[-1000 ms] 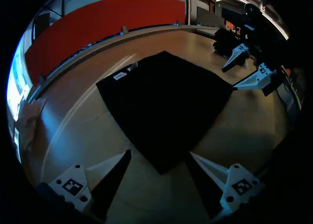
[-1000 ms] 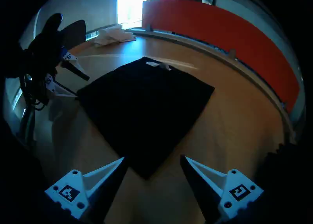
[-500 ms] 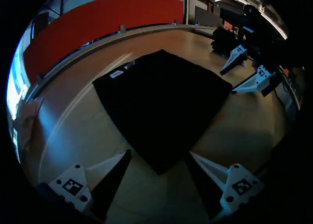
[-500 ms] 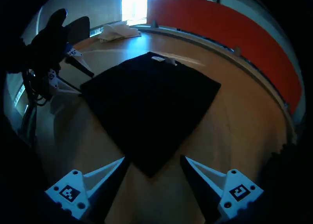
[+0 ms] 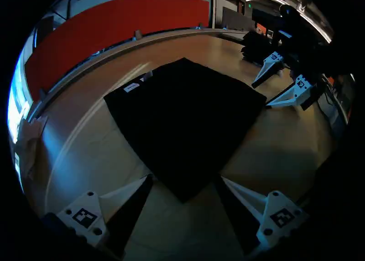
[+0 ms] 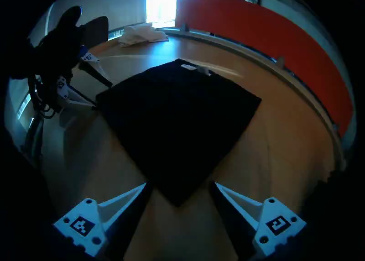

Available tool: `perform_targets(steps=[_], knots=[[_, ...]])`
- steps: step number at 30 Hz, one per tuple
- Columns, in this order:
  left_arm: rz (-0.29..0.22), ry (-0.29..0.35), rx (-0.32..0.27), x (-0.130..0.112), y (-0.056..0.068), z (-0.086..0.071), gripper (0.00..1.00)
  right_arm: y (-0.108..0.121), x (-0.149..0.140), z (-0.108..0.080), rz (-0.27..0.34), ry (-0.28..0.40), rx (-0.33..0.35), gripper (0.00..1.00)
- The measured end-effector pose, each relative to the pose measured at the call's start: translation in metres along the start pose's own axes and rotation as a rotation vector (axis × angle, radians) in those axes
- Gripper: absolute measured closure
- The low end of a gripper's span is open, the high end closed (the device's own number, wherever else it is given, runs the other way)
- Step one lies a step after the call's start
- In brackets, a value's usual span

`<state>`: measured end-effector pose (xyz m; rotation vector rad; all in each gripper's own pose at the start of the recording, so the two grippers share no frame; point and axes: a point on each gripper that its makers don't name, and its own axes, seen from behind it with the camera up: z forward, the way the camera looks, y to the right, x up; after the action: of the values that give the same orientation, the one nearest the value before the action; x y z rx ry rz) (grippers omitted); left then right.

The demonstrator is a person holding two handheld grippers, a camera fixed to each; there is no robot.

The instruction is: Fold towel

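**Item:** black towel (image 5: 185, 124), one layer, spread flat on the wooden bench (image 5: 82, 142) as a diamond. White label (image 5: 131, 86) at its far corner.

**Left hand-held gripper** (image 5: 184, 181): fingers wide apart, holding nothing. The towel's near corner lies between them at the bottom of the frame.

**Right hand-held gripper** (image 6: 179, 185): likewise spread and empty, framing its own corner. In the left gripper view it sits at upper right, its lower fingertip just at the towel's side corner.

**Change:** in the right gripper view the towel has grown slightly. In the left gripper view it has slid a little towards the left. Both tools have edged in on their corners.

**Reading:** approach stage. No corner pinched, no fold begun.

**Surroundings:** red partition (image 6: 273, 28); pale cloth heap (image 6: 139, 33).
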<state>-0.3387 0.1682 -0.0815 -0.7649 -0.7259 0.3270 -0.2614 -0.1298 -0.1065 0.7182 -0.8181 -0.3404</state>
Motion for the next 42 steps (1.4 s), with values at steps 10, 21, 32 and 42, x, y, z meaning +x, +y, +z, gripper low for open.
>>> perform_targets(steps=[10,21,32,42], knots=[[-0.010,-0.006,0.004,0.000,0.001,0.000,0.10,-0.007,-0.002,0.000,0.023,-0.004,0.023,0.31],[-0.023,-0.041,0.012,0.000,0.007,-0.001,0.45,-0.005,-0.001,-0.001,0.040,-0.013,0.016,0.68],[-0.073,-0.062,0.062,0.002,0.001,0.000,0.81,-0.003,0.010,-0.006,0.059,0.013,-0.006,0.76],[-0.104,-0.044,0.080,0.011,0.001,-0.009,0.81,0.001,0.023,-0.017,0.076,0.055,-0.015,0.77]])
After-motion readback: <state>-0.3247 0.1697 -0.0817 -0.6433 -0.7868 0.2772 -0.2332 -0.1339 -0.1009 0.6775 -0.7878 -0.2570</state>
